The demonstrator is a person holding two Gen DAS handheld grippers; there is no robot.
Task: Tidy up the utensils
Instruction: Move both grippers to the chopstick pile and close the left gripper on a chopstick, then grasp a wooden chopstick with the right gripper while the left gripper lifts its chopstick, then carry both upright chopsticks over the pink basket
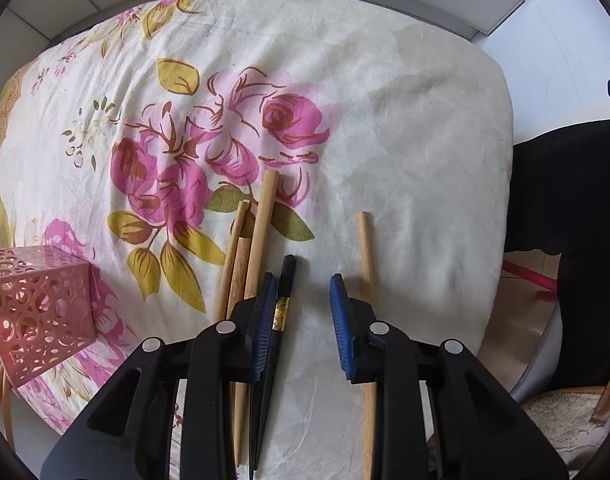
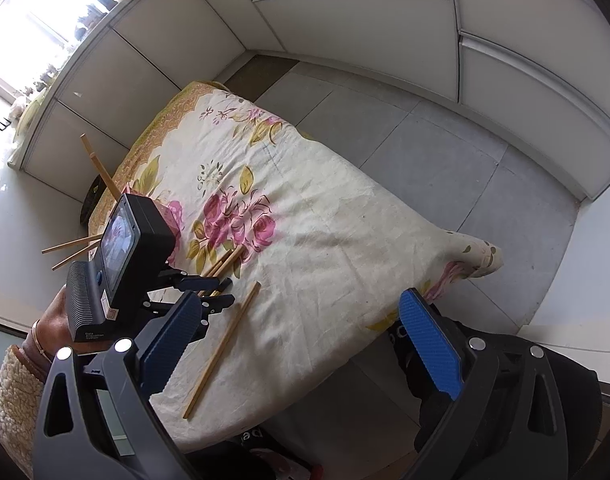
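Black lacquered chopstick (image 1: 283, 300) lies on floral-cloth table (image 1: 425, 120), touching left hand-held gripper (image 1: 303, 322)'s left pad; jaws wide, empty. Bamboo chopsticks (image 1: 261, 232) just left, one (image 1: 365, 248) right. Pink perforated metal holder (image 1: 37, 312) far left. Centre, lower, then close. Right hand-held gripper (image 2: 305, 356) open, empty.

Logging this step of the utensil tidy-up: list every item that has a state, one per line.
left gripper: open, low over the cloth, holding nothing
right gripper: open, empty, raised
black chopstick: lying flat between the left fingers
lone bamboo chopstick: flat, apart
bamboo chopsticks: loosely bunched
pink holder: upright
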